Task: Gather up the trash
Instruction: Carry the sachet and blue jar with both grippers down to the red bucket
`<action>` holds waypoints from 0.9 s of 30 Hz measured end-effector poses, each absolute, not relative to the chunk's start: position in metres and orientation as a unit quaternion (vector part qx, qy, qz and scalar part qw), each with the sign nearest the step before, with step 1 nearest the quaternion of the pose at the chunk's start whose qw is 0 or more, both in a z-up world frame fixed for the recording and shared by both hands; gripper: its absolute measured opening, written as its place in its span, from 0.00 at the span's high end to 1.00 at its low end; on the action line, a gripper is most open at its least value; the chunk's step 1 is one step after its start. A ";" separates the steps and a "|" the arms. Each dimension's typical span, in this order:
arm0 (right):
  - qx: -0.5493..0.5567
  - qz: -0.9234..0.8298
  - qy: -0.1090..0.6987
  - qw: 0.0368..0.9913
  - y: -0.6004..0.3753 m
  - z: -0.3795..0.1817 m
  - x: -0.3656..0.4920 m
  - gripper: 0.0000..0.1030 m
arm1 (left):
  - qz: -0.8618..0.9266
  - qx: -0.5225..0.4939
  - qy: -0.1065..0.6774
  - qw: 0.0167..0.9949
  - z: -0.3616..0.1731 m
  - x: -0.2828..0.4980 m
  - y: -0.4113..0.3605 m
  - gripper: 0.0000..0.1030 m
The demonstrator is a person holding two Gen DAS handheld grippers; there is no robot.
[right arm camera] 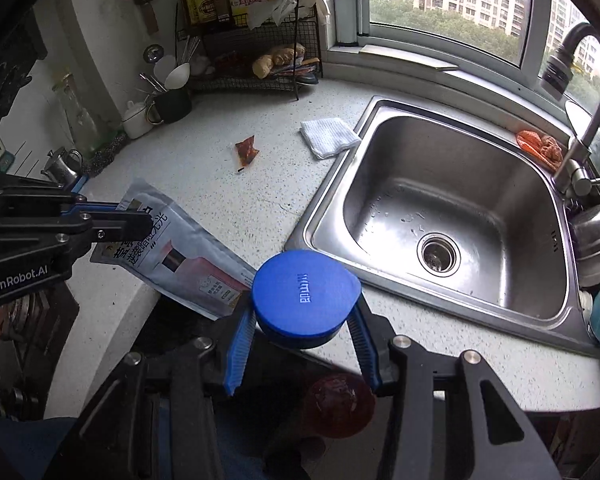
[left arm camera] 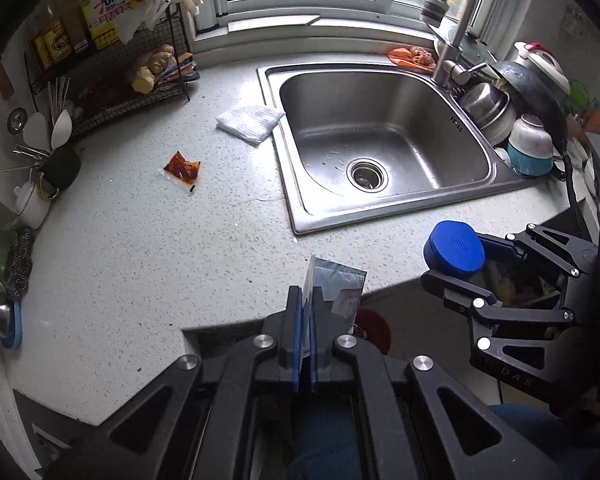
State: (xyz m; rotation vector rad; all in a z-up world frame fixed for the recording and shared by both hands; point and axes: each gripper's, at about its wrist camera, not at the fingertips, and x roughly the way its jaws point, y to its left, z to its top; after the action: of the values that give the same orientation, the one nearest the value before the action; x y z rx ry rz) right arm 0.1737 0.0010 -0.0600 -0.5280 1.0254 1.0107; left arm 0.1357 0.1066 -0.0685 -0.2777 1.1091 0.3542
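Note:
My left gripper point(left arm camera: 306, 304) is shut on a flat grey printed pouch point(left arm camera: 338, 284) and holds it edge-up over the counter's front edge; the pouch also shows in the right wrist view point(right arm camera: 188, 256), where the left gripper point(right arm camera: 140, 216) pinches its top. My right gripper point(right arm camera: 300, 320) is shut on a round blue lid-like container point(right arm camera: 306, 294), held off the counter's front edge; it also shows in the left wrist view point(left arm camera: 456, 250). A red sauce packet point(left arm camera: 182, 166) lies on the speckled counter point(left arm camera: 140, 240), also in the right wrist view point(right arm camera: 247, 148).
A steel sink point(left arm camera: 380, 148) with a tall tap point(left arm camera: 454, 20) lies to the right. A folded white cloth point(left arm camera: 250, 120) lies beside it. A wire rack point(left arm camera: 128, 72) and utensil cup point(left arm camera: 58, 166) stand at the back left. Dishes point(left arm camera: 516, 128) are stacked at the right. A red bin point(right arm camera: 338, 404) stands below.

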 end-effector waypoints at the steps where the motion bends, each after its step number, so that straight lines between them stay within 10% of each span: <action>1: -0.236 0.452 0.467 0.722 -0.009 -0.061 0.172 0.58 | 0.160 -0.128 0.524 0.827 -0.070 0.134 0.096 0.98; 27: -0.199 0.335 0.588 0.709 -0.143 -0.247 0.165 0.58 | 0.098 -0.128 0.640 0.751 -0.302 0.154 -0.018 0.98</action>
State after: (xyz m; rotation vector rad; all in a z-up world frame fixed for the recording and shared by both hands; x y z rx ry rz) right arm 0.1653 -0.1433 -0.2470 -0.4414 1.3046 0.7441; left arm 0.1544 -0.0183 -0.3025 -0.2796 1.3978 0.2147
